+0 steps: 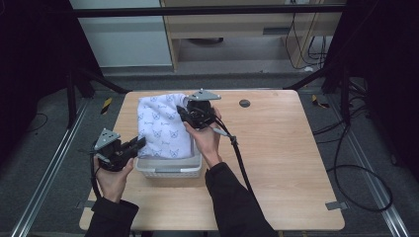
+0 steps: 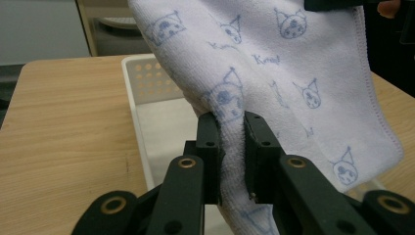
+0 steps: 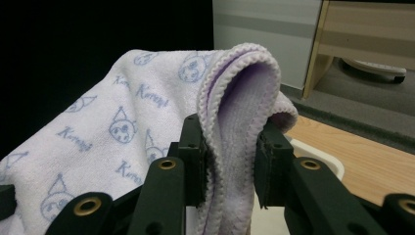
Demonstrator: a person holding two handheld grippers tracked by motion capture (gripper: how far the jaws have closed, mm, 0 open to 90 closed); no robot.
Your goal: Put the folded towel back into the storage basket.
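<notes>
Both grippers are clamped on the towel [image 1: 160,126]. Left gripper [image 1: 132,146] has its jaws pinching the cloth at the towel's near-left part, just above the basket [image 1: 170,168]; in the left gripper view the fabric is squeezed between the jaws. Right gripper [image 1: 187,114] pinches a folded hem at the far-right corner of the towel. Towel is white with blue cat print, held stretched over the white basket. Basket sits on the table [image 1: 276,148], near its left edge, toward the near side.

Patterned towel [image 1: 163,126] draped over a white basket [image 1: 170,170] — left tongs [image 1: 136,145] and right tongs [image 1: 184,114] at its edges.
</notes>
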